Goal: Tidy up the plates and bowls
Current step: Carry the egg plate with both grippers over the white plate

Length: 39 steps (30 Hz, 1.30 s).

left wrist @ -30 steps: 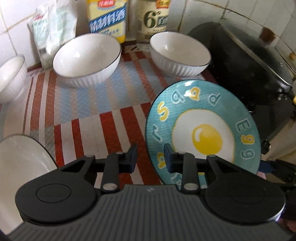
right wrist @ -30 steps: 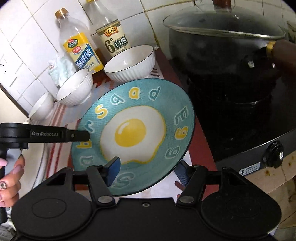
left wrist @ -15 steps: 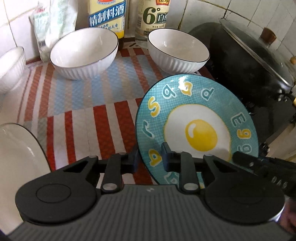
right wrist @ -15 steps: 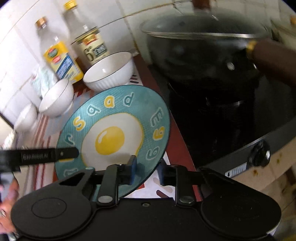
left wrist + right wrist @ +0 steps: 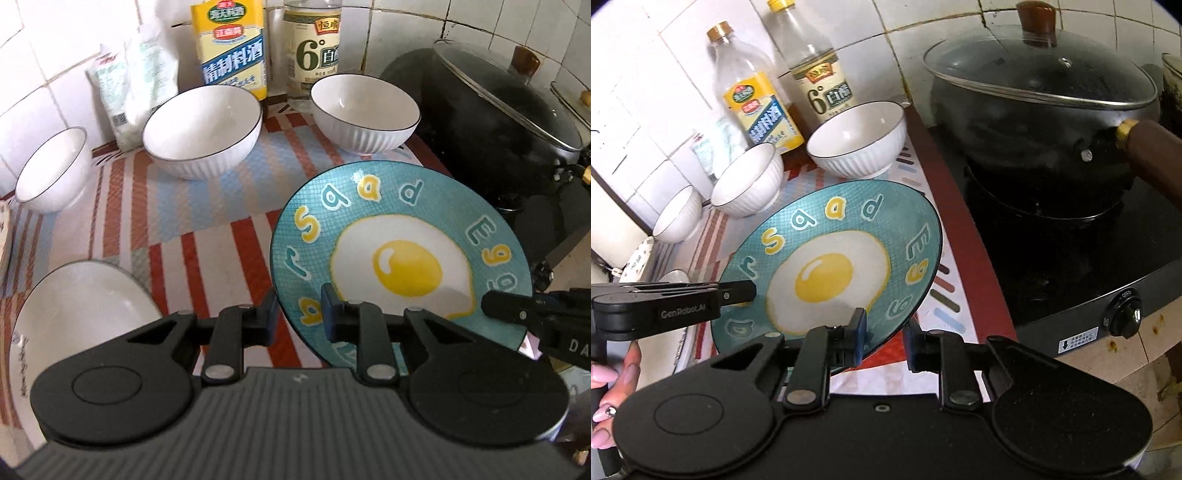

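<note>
A teal plate with a fried-egg picture is held tilted above the striped mat. My left gripper is shut on its near-left rim. My right gripper is shut on its near-right rim; the plate fills the middle of the right wrist view. Three white ribbed bowls stand at the back: one right, one middle, one left. A white plate lies at the near left.
Two bottles and a white bag stand against the tiled wall. A black lidded wok sits on the stove at the right, its brown handle pointing toward me.
My left gripper closed onto the plate's left rim. My right gripper closed onto the right rim. The plate rose and tilted slightly between them.
</note>
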Each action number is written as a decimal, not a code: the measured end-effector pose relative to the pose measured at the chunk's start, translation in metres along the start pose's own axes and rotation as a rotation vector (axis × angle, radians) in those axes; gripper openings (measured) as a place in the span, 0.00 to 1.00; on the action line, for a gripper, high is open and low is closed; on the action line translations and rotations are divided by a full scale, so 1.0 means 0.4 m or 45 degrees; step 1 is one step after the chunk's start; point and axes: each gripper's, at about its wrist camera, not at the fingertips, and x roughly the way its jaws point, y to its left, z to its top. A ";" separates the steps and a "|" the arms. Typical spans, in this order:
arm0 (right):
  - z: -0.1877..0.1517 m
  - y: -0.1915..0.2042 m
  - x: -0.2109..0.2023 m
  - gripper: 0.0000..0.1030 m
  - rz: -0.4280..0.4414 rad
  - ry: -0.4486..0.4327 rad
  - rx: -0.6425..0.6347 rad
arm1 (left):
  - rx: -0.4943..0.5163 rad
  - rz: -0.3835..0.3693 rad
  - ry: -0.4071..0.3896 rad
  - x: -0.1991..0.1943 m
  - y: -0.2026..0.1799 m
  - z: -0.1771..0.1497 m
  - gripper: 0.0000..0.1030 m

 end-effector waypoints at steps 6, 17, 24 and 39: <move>-0.001 0.043 -0.040 0.25 0.028 0.044 -0.070 | -0.019 0.052 0.052 -0.063 0.007 -0.020 0.21; -0.014 0.146 -0.130 0.26 0.046 0.038 -0.196 | -0.082 0.065 0.075 -0.216 0.050 -0.066 0.22; -0.025 0.238 -0.200 0.26 0.105 0.005 -0.300 | -0.160 0.091 0.031 -0.340 0.100 -0.112 0.22; -0.103 0.416 -0.185 0.26 0.235 0.071 -0.458 | -0.315 0.164 0.046 -0.443 0.254 -0.255 0.22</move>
